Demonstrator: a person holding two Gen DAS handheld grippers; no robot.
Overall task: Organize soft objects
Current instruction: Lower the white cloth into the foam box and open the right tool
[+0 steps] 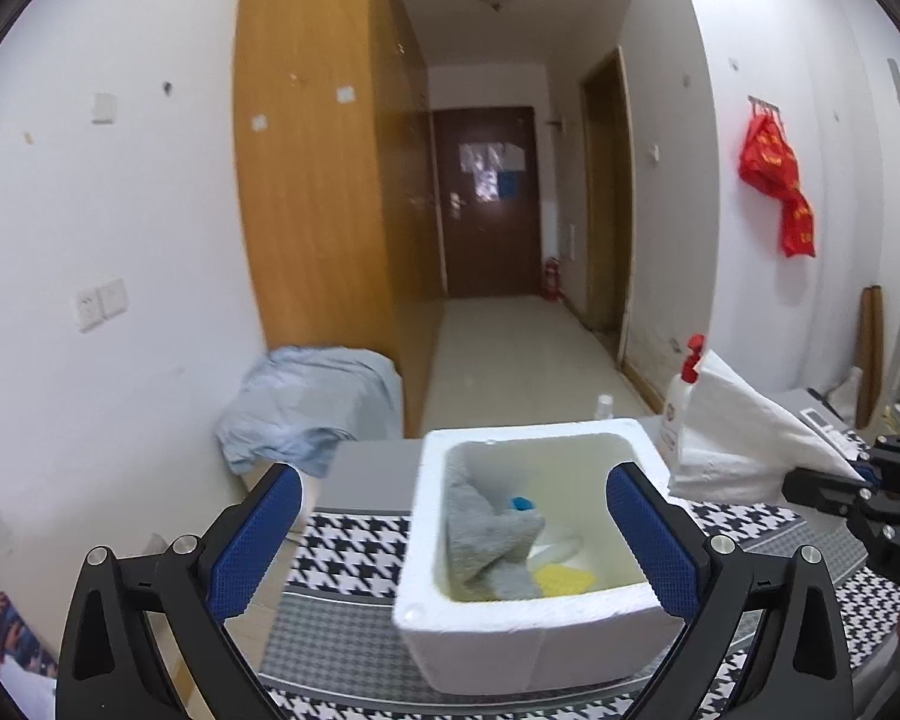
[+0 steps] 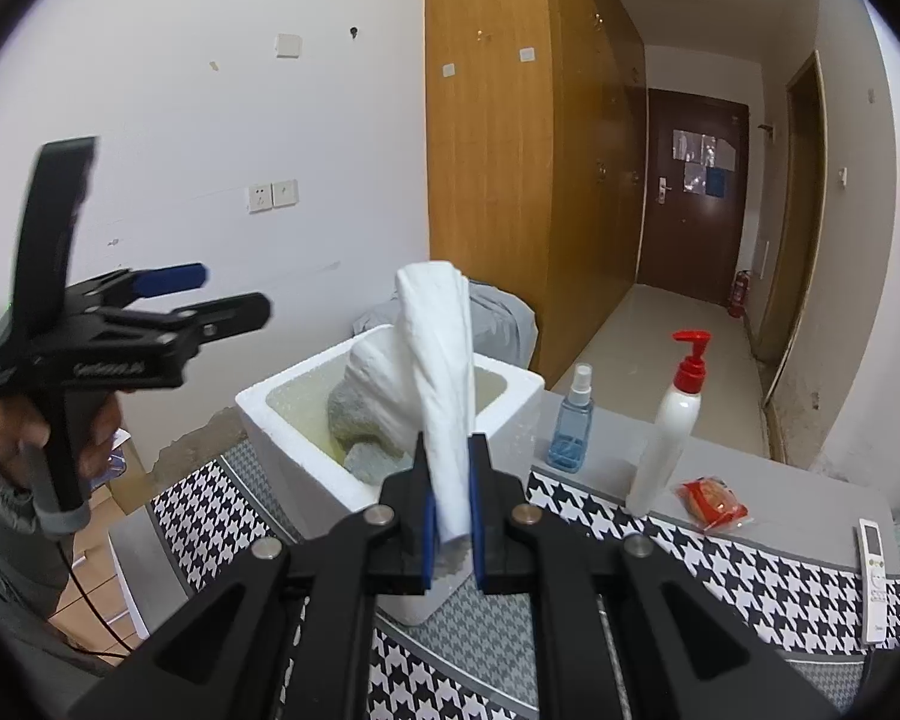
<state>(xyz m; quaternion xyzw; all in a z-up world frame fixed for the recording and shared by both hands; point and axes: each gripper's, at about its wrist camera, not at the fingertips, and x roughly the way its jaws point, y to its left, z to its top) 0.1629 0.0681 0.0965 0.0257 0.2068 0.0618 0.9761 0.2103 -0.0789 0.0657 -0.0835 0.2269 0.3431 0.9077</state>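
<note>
- Left wrist view: the left gripper (image 1: 450,546) has its blue-padded fingers (image 1: 252,546) spread wide and empty, with the white foam box (image 1: 510,636) at 12 o'clock, a crumpled grey cloth (image 1: 486,534) inside.
- Right wrist view: the right gripper (image 2: 450,531) has its fingers clenched on a rolled white towel (image 2: 444,372), at 12 o'clock before the box on the houndstooth-covered worktop (image 2: 720,552).

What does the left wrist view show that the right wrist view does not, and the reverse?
Left wrist only: the red bag hanging on the wall, and the yellow item on the box floor. Right wrist only: the blue spray bottle, the red packet and the remote. Both: the foam box, grey cloth, pump bottle, and the white towel clamped in the right gripper.
</note>
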